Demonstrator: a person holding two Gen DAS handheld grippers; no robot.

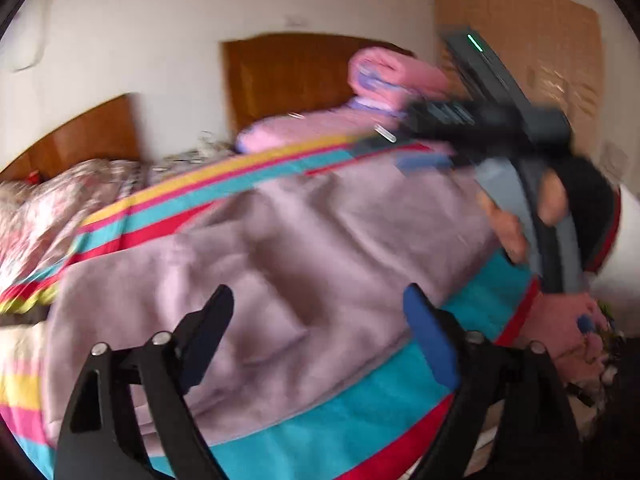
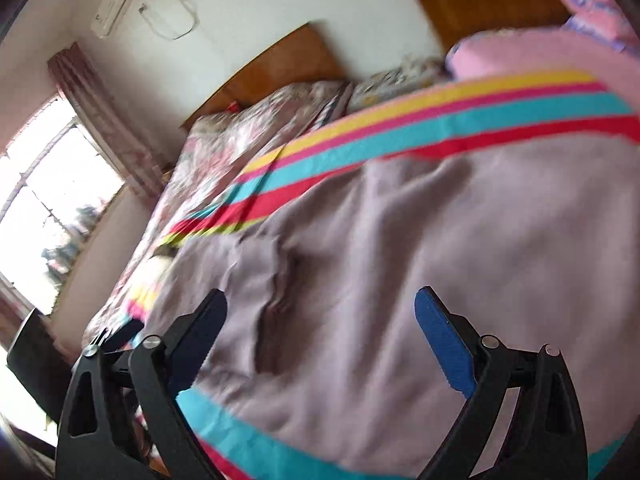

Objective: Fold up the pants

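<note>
Both our left tongs (image 1: pixel 320 320) and right tongs (image 2: pixel 320 320) gape empty above the mauve pants (image 1: pixel 280 248) filling mid-frame on the striped bed (image 1: pixel 340 412); pinching only one layer could undo the fold.

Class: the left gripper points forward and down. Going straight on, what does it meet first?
Probably the mauve pants lying on the striped bedspread; the left gripper has open, empty jaws, though blur makes depth uncertain.
</note>
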